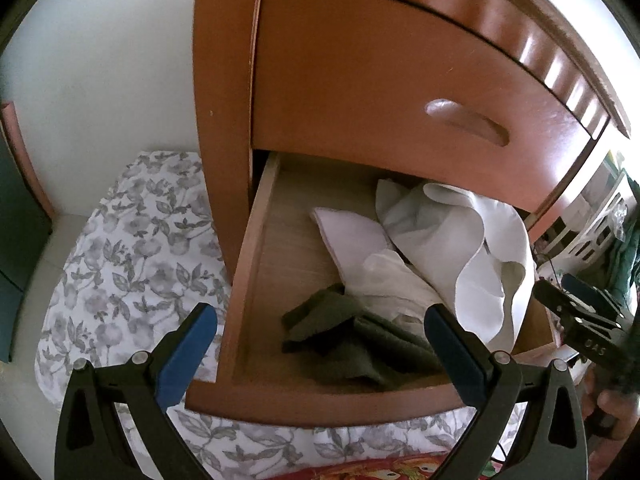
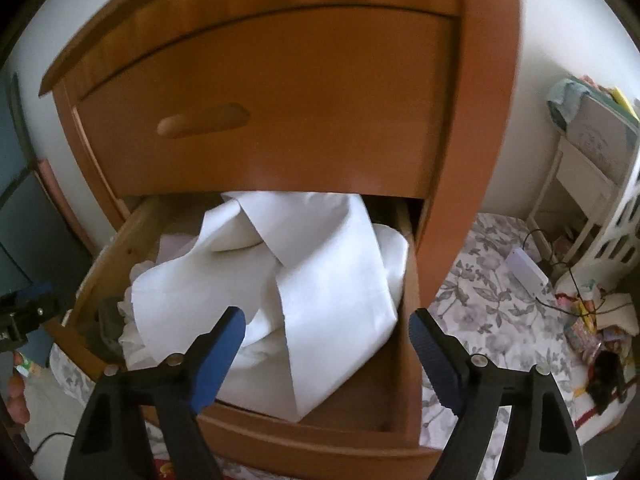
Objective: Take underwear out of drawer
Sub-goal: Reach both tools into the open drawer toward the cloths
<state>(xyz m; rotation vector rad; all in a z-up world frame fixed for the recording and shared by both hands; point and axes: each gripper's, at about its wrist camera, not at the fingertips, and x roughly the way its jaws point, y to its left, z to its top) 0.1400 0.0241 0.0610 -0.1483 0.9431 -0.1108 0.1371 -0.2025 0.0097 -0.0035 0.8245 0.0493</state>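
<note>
1. My left gripper [image 1: 320, 318] and right gripper [image 2: 326, 322] both hang spread apart, empty, over the open drawer [image 1: 320, 404].
2. The dark green underwear [image 1: 356, 340] lies at the drawer's front, beside the white cloth [image 2: 304, 264].
3. Risk: I could pinch white cloth along with it.

**Lighting and image quality, both wrist views**

We record soft daylight, moderately bright, no hard shadows. In the left wrist view, glare streaks the ridged cabinet top [image 1: 560, 60] and the upper drawer handle [image 1: 466, 122]; the window itself is out of frame. The open drawer [image 1: 256, 264] interior is dimmer, shaded beneath the drawer above. The white cloth [image 2: 320, 264] nears overexposure, folds barely legible. We note overall motion blur in the right wrist view, strongest along the cabinet's right edge. Both views show heavy fisheye bending and black vignetted corners.
</note>
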